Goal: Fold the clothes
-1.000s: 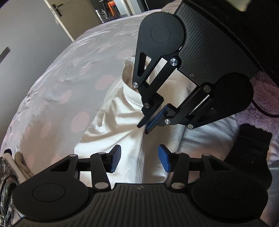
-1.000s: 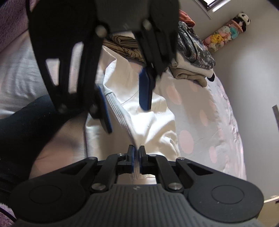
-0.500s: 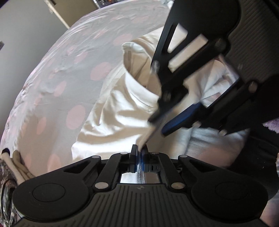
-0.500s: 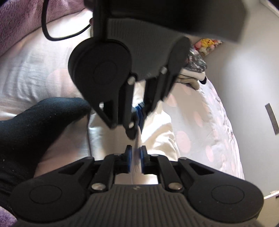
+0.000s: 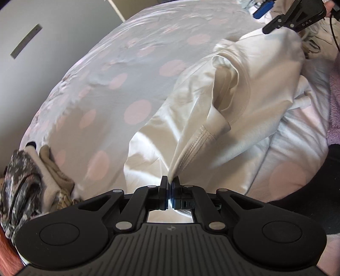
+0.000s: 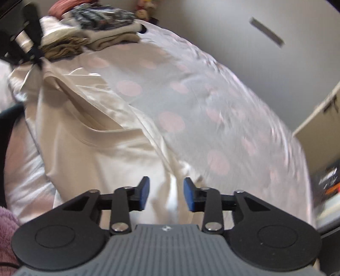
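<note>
A white T-shirt (image 5: 250,89) lies rumpled on the bed, its stitched hem pulled up into a ridge. My left gripper (image 5: 170,184) is shut on that hem, at the near end of the ridge. In the right wrist view the same T-shirt (image 6: 102,152) stretches away to the upper left, where the left gripper (image 6: 36,59) pinches it. My right gripper (image 6: 166,194) hovers over the shirt's near part with its jaws opening; cloth shows below the gap but the blue pads do not press on it. The right gripper (image 5: 276,19) also shows far off at the upper right of the left wrist view.
The bed cover (image 5: 136,70) is pale with pink dots. A pile of folded clothes (image 6: 95,31) sits near the bed's edge, also seen as the pile (image 5: 29,186) at the left. A purple fluffy blanket (image 5: 334,102) and a dark garment (image 5: 308,184) lie at the right. Grey wall (image 6: 233,38) behind.
The left gripper closed on the shirt's hem and holds it raised. The right gripper let go of the cloth, opened, rolled and swung away from the left one, which it had been crossing closely.
</note>
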